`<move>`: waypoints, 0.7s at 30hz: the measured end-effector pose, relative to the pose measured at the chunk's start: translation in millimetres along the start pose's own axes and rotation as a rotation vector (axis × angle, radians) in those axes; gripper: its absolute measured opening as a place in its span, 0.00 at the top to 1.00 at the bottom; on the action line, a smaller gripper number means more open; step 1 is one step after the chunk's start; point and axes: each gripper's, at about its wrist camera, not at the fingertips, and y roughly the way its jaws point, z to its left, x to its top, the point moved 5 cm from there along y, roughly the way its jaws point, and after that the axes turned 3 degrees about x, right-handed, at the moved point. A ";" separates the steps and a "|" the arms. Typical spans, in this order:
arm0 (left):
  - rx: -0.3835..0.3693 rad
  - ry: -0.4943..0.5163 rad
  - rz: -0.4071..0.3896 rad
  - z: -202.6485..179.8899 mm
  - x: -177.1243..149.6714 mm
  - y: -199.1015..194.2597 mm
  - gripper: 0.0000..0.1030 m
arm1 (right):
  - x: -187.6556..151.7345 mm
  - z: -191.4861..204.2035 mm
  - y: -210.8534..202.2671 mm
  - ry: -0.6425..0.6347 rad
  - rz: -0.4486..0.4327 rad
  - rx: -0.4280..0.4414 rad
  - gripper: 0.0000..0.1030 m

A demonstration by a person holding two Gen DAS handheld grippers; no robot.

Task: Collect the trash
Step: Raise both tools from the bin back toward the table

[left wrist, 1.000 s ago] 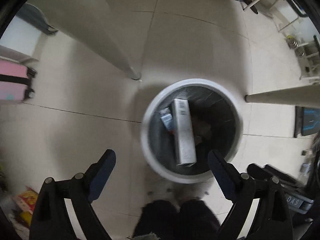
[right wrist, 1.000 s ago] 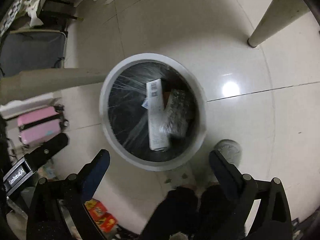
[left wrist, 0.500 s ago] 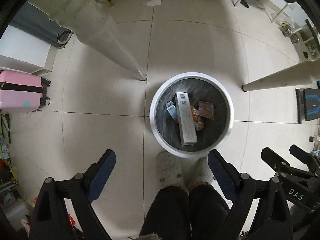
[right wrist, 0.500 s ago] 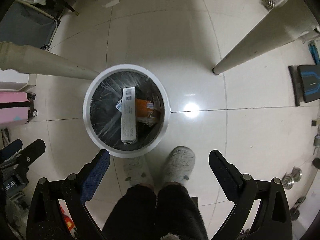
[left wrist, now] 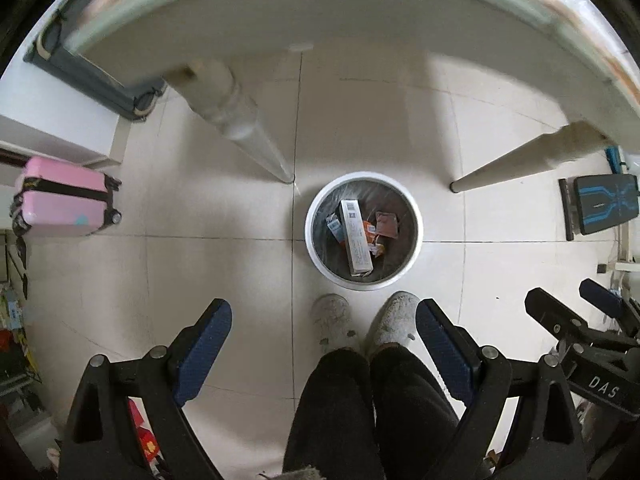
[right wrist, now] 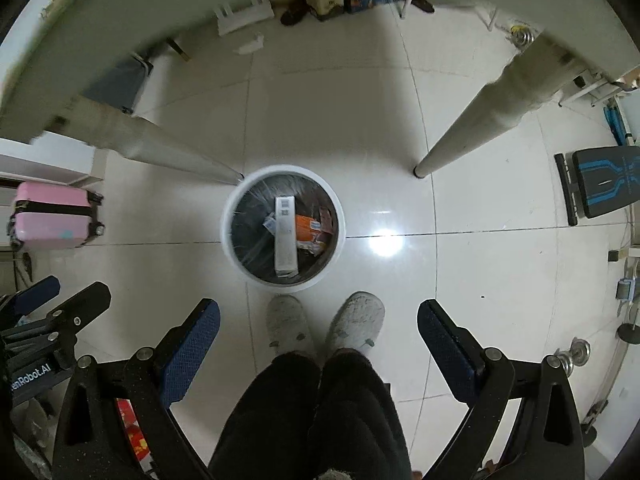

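A white round trash bin [left wrist: 416, 236] with a dark liner stands on the tiled floor far below, also in the right wrist view [right wrist: 228, 236]. Inside lie a long white box [left wrist: 356, 236] [right wrist: 285, 236], orange wrappers [right wrist: 306, 228] and a small blue packet [left wrist: 334, 227]. My left gripper [left wrist: 324, 334] is open and empty, high above the floor. My right gripper [right wrist: 319, 332] is open and empty too, beside the left one [right wrist: 48, 308]. The right gripper also shows in the left wrist view [left wrist: 576, 320].
A table edge [left wrist: 320, 8] spans the top of both views, its legs [left wrist: 248, 136] [left wrist: 516, 164] flanking the bin. The person's slippered feet [left wrist: 360, 320] stand just before the bin. A pink suitcase [left wrist: 60, 196] is left, a black-blue bench [left wrist: 600, 204] right.
Both grippers have risen far above the bin, which now looks small. The table's underside has come into view at the top. Both stay open and empty.
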 end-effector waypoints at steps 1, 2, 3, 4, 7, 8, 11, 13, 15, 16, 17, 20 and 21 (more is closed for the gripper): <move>-0.003 0.001 -0.005 1.2 -0.8 -9.7 0.09 | -1.7 2.5 -15.7 0.002 -0.004 0.007 0.03; -0.006 0.003 -0.011 2.9 -1.9 -24.4 0.09 | -3.1 5.5 -33.4 0.004 -0.008 0.012 0.03; -0.008 0.005 -0.018 3.9 -1.5 -36.5 0.09 | -5.3 7.8 -46.1 0.007 -0.011 0.015 0.03; -0.011 0.008 -0.028 4.9 -1.9 -49.7 0.09 | -6.9 10.5 -60.3 0.009 -0.012 0.020 0.03; -0.020 0.003 -0.056 9.6 0.5 -87.6 0.09 | -10.7 18.2 -101.3 0.027 -0.019 0.041 0.03; -0.023 -0.004 -0.071 11.4 3.6 -100.9 0.09 | -10.9 20.4 -115.7 0.037 -0.021 0.049 0.03; -0.028 -0.024 -0.116 11.3 19.0 -127.6 0.09 | -1.9 27.7 -159.3 0.074 -0.048 0.092 0.03; -0.024 -0.042 -0.137 9.8 34.4 -139.3 0.09 | 12.9 29.9 -179.6 0.083 -0.071 0.095 0.03; -0.013 -0.047 -0.158 5.9 54.6 -146.7 0.08 | 35.8 25.6 -199.3 0.111 -0.099 0.106 0.03; 0.000 -0.044 -0.173 2.1 70.0 -147.4 0.08 | 51.9 19.5 -208.3 0.129 -0.118 0.108 0.03; 0.016 -0.045 -0.180 0.7 77.6 -150.0 0.01 | 66.9 12.5 -213.3 0.150 -0.135 0.103 0.03; 0.070 -0.059 -0.196 -7.9 116.1 -141.9 0.00 | 131.4 -22.7 -216.9 0.236 -0.172 0.090 0.03; 0.088 -0.067 -0.189 -9.4 127.6 -137.2 0.00 | 152.4 -34.2 -213.0 0.264 -0.175 0.085 0.03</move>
